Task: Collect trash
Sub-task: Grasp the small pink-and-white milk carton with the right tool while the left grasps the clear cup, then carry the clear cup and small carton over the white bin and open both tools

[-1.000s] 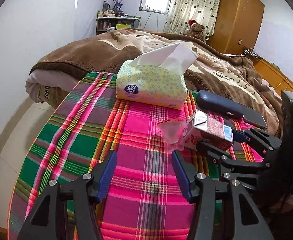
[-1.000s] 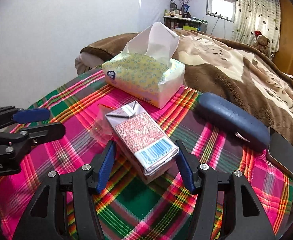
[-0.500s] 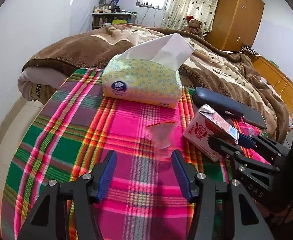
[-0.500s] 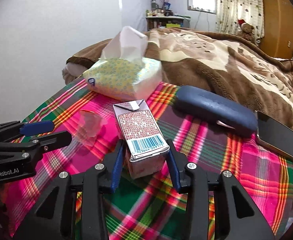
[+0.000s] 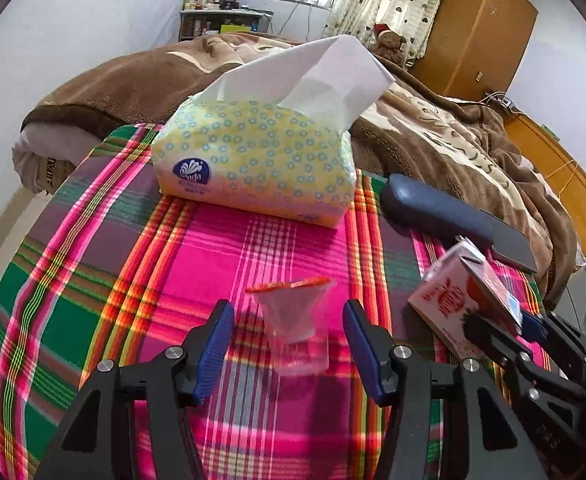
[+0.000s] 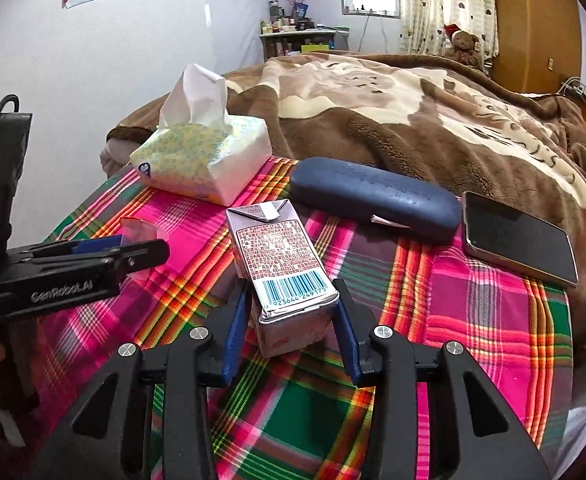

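Observation:
A pink drink carton [image 6: 283,256] with a barcode is clamped between the blue pads of my right gripper [image 6: 293,308] and held tilted above the plaid cloth; it also shows in the left wrist view [image 5: 459,300]. A crumpled clear plastic cup [image 5: 295,324] with an orange rim lies on the cloth between the fingers of my open left gripper [image 5: 287,340], not touched by either pad. In the right wrist view the cup [image 6: 139,236] is partly hidden behind the left gripper [image 6: 121,252].
A tissue pack [image 5: 253,164] with a tissue sticking up sits at the back of the plaid-covered table [image 5: 93,260]. A dark blue glasses case [image 6: 373,198] and a phone [image 6: 519,238] lie at the right, against the brown blanket of a bed [image 6: 413,108].
My right gripper shut on the carton and lifted it back and to the right. My left gripper moved forward, so the plastic cup now lies between its open fingers.

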Demonstrator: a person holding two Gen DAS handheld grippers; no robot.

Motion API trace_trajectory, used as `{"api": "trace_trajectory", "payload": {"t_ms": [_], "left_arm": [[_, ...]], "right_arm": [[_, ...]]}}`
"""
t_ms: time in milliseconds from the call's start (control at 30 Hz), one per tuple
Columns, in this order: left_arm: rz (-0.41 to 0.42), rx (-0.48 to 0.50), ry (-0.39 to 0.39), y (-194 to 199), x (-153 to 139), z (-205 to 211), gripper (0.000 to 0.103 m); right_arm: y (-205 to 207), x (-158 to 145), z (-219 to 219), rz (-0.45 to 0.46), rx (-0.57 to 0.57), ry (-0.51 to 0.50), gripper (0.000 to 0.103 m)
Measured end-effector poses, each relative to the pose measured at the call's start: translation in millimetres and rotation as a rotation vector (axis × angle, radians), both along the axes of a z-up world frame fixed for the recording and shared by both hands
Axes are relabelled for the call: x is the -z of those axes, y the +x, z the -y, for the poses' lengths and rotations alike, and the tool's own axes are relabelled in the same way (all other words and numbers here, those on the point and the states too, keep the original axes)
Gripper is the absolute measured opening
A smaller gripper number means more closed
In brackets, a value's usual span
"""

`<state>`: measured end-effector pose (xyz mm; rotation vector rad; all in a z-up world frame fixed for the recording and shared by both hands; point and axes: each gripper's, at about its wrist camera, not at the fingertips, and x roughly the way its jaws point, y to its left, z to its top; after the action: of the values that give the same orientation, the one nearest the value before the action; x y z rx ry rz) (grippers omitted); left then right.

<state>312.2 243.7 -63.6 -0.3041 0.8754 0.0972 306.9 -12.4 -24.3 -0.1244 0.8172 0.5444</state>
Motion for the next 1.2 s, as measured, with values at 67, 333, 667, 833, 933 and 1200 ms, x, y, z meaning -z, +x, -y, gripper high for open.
{"api": "trace_trajectory", "payload": {"t_ms": [67,333,667,833,933,1200], "left_arm": [[0.001,-0.005,0.009,1.2,-1.0,1.0,0.051],[-0.006,-0.005,0.034,1.0,-2.3,7.8,0.04],[0.032,0.03,0.069,-29.3,-23.2,33.1,0.04],[0.056,0.058,0.084,-50.2,-38.0,51.5,0.04],[0.075,0.084,0.088,-64.7,-48.1,65.1,0.04],[0.138,0.166,0.106,-99.8,-80.1,117.4,0.04]], "right_arm": [[0.2,1.0,0.4,-0.002,-0.003,0.007,0.041],[0.1,2.6,5.3,-0.01,0.003,0.03,0.041],[-17.1,-10.0,23.2,0.006,0.031,0.067,0.041],[-32.4,-20.8,40.8,0.022,0.054,0.086,0.041],[-41.4,-27.4,54.0,0.034,0.073,0.095,0.041],[-67.0,-45.3,96.6,0.07,0.129,0.12,0.041]]}}
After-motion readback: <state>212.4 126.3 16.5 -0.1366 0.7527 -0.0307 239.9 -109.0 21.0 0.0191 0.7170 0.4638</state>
